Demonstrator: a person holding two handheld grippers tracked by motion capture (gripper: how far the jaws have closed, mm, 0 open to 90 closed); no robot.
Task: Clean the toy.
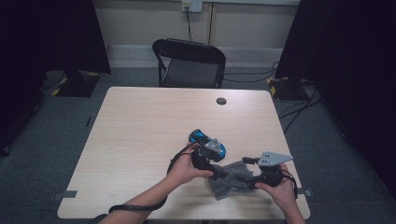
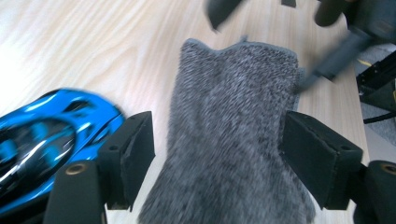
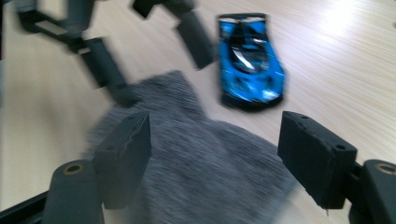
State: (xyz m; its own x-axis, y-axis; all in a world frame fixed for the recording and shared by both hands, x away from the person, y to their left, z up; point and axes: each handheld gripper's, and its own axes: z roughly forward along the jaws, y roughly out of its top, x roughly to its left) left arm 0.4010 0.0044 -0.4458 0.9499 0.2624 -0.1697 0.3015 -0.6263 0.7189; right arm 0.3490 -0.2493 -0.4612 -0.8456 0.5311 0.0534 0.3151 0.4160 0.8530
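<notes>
Nearest the table's front edge, a grey, fuzzy cloth (image 1: 229,179) lies rumpled on the pale wood-grain table (image 1: 140,140), with a gripper at each end of it. The right gripper (image 1: 250,183) sits at the cloth's right side; seen along its own black jaws, they stand wide apart above the cloth (image 3: 196,163) and clamp nothing. The left gripper (image 1: 219,173) is at the cloth's left side, and its jaws too stand wide, straddling the cloth (image 2: 229,140) without the pads pressing on it. So neither tool has hold of the fabric.

Just beyond the cloth, almost touching its far left corner, stands a glossy blue toy sports car (image 1: 205,140), uncovered. Farther off, a small dark round grommet (image 1: 221,101) sits near the table's far edge, and a black folding chair (image 1: 191,63) stands behind that.

My reading is that the cloth is being handled between grips, probably to fold it or bring it to the car. The next move calls for closing on an edge or corner cleanly, without nudging the car.
</notes>
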